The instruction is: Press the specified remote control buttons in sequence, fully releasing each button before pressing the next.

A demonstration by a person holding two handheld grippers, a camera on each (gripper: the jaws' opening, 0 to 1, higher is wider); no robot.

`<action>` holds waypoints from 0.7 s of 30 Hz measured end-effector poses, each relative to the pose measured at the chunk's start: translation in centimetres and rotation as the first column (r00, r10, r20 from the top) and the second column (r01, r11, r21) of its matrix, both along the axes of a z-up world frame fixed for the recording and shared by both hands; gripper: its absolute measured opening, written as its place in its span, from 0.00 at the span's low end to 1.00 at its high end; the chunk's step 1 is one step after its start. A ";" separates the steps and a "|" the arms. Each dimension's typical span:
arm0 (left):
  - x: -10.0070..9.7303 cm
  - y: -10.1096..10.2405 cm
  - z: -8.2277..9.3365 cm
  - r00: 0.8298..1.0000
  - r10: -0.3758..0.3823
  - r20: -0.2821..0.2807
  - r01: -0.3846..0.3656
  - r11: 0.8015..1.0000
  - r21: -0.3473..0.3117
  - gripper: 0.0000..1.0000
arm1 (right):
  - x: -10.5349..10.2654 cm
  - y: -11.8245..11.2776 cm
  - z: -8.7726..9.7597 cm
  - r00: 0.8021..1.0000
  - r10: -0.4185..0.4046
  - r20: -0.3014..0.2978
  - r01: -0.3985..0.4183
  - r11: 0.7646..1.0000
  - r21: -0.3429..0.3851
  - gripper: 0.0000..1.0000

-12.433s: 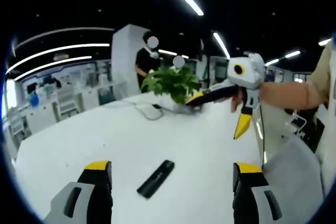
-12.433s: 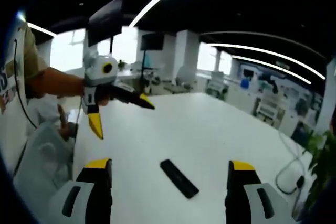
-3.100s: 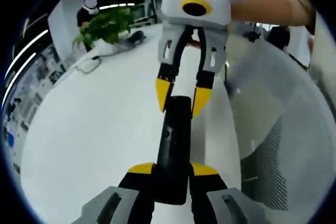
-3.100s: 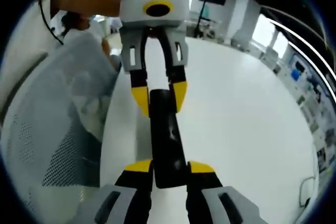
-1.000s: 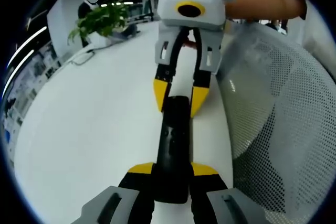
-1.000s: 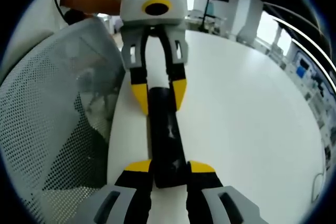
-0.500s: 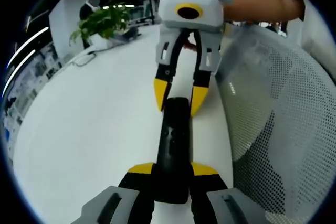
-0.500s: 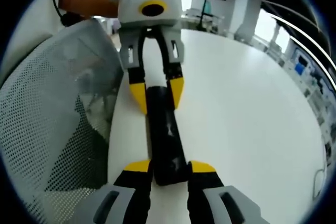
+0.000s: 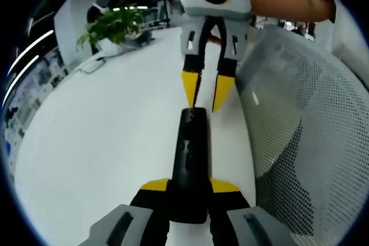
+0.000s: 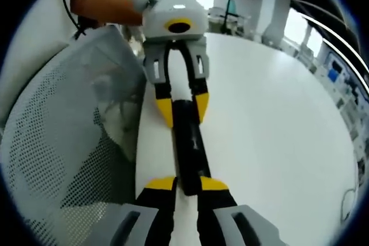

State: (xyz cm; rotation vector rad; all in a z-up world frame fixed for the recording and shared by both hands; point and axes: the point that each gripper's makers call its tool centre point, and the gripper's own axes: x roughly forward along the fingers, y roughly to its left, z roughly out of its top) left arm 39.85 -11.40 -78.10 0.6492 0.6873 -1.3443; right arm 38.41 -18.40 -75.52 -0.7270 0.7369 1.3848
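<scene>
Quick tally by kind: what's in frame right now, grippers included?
Black slim remote control: 1
Grey-and-yellow two-jaw grippers: 2 (left gripper, right gripper)
Green leafy potted plant: 1
White mesh-back chair: 1
White table: 1
Total: 6

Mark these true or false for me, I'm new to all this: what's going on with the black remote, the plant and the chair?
1. The left gripper clamps one end of the black remote. True.
2. The remote lies untouched on the table. False: it is held in the left gripper's jaws, above the white table.
3. A green plant stands at the table's far end. True.
4. The chair beside the table is solid wood. False: the chair has a white mesh back.
</scene>
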 end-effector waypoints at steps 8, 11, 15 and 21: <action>0.1 0.0 0.0 1.000 -0.003 0.002 0.003 1.000 -0.003 0.24 | 0.4 -1.0 -0.5 0.999 0.028 0.020 -0.026 0.994 -0.106 0.00; 0.1 0.0 0.1 1.000 -0.003 0.004 0.003 1.000 -0.004 0.24 | 0.7 -0.9 -0.4 0.999 0.030 0.026 -0.027 0.993 -0.114 0.00; 0.1 0.1 0.1 1.000 0.000 0.003 0.000 1.000 -0.009 0.24 | 1.2 -0.9 -0.2 0.998 0.043 0.036 -0.038 0.990 -0.136 0.00; 0.1 0.2 0.1 1.000 -0.002 0.004 0.002 1.000 -0.012 0.24 | 1.5 -1.1 -0.5 0.997 0.073 0.036 -0.065 0.980 -0.187 0.00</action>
